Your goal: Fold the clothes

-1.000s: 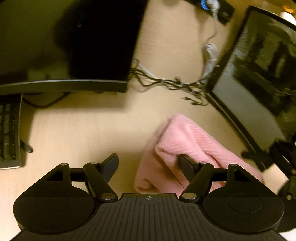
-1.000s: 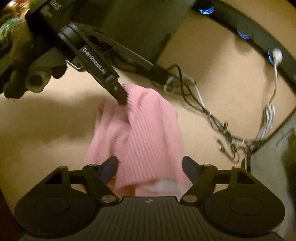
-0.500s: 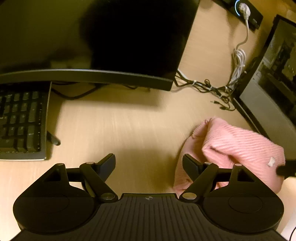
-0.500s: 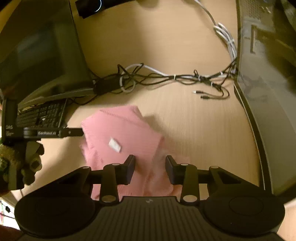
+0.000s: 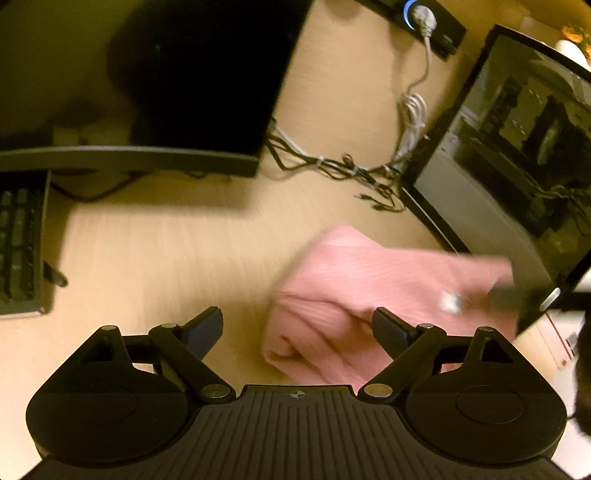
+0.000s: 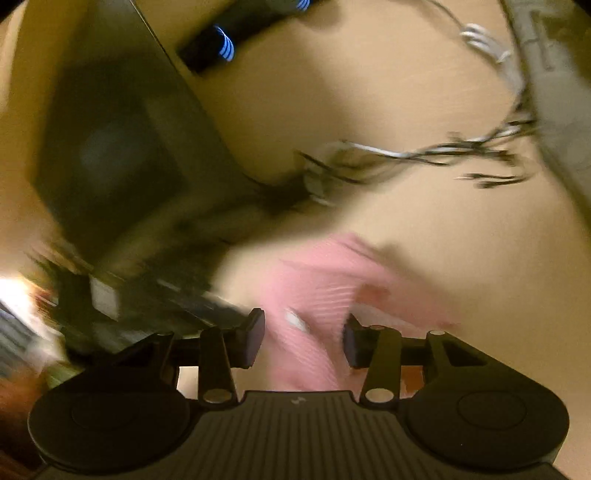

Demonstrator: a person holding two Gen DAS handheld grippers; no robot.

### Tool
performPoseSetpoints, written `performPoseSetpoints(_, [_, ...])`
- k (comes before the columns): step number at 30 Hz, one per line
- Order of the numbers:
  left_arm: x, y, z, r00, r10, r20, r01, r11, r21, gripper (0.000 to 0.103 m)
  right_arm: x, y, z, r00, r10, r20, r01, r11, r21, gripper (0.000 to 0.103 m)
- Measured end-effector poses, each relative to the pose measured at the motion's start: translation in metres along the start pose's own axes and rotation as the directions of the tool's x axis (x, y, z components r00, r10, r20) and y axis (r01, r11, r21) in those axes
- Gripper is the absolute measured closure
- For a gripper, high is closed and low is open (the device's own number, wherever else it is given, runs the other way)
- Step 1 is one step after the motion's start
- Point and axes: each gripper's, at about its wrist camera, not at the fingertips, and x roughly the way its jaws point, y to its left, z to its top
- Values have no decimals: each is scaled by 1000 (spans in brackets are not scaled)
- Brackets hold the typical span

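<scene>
A pink knit garment (image 5: 369, 291) lies bunched on the wooden desk (image 5: 159, 258), with a small white label (image 5: 448, 301) showing on top. My left gripper (image 5: 297, 326) hovers open just short of the garment's near left corner and holds nothing. Its right finger (image 5: 388, 328) overlaps the fabric. In the very blurred right wrist view, the garment (image 6: 317, 291) fills the narrowed gap of my right gripper (image 6: 303, 341), which appears shut on a thick fold. The left wrist view shows that gripper (image 5: 517, 299) as a dark blur at the garment's right edge.
A curved monitor (image 5: 166, 92) and a keyboard (image 5: 18, 251) stand at the left. A tangle of cables (image 5: 343, 166) runs along the back, below a power strip (image 5: 424, 14). A glass-sided computer case (image 5: 498, 166) borders the right. Bare desk lies left of the garment.
My left gripper let go of the garment's fold and stays open beside it. My right gripper narrowed around the fabric, and its view is now swinging fast and blurred.
</scene>
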Motion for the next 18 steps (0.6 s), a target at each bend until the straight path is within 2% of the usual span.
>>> performPoseSetpoints(2, [3, 1, -3, 1000, 18, -3, -18, 1000, -5, 15, -3, 3, 3, 996, 81, -23, -80, 996, 28, 59])
performPoseSetpoints(4, [7, 2, -6, 999, 36, -5, -36, 999, -9, 16, 9, 1, -6, 989, 91, -114, -87, 995, 46, 57])
performPoseSetpoints(5, [8, 3, -8, 999, 45, -7, -45, 999, -11, 16, 16, 0, -12, 984, 77, -163, -70, 996, 47, 57])
performPoseSetpoints(8, [10, 10, -10, 996, 84, -8, -84, 996, -35, 17, 40, -5, -41, 953, -62, -298, 60, 998, -16, 57])
performPoseSetpoints(9, [9, 15, -9, 995, 104, -7, -105, 993, -53, 17, 44, -4, -49, 941, -100, -323, 88, 995, -51, 57])
performPoseSetpoints(11, [4, 26, -7, 992, 129, -4, -129, 988, -88, 16, 38, 9, -56, 933, -152, -327, 98, 979, -178, 55])
performPoseSetpoints(12, [1, 31, -6, 991, 131, -2, -130, 986, -101, 15, 32, 18, -57, 932, -172, -319, 92, 964, -251, 47])
performPoseSetpoints(14, [-7, 40, -6, 991, 135, 2, -133, 983, -127, 15, 14, 39, -56, 939, -200, -281, 72, 911, -406, 38])
performPoseSetpoints(16, [-13, 46, -6, 990, 138, 7, -136, 980, -146, 14, -6, 59, -52, 949, -224, -220, 71, 836, -544, 37])
performPoseSetpoints(18, [-17, 48, -6, 991, 136, 6, -133, 975, -179, 14, -12, 74, -52, 957, -262, -126, 122, 754, -645, 37])
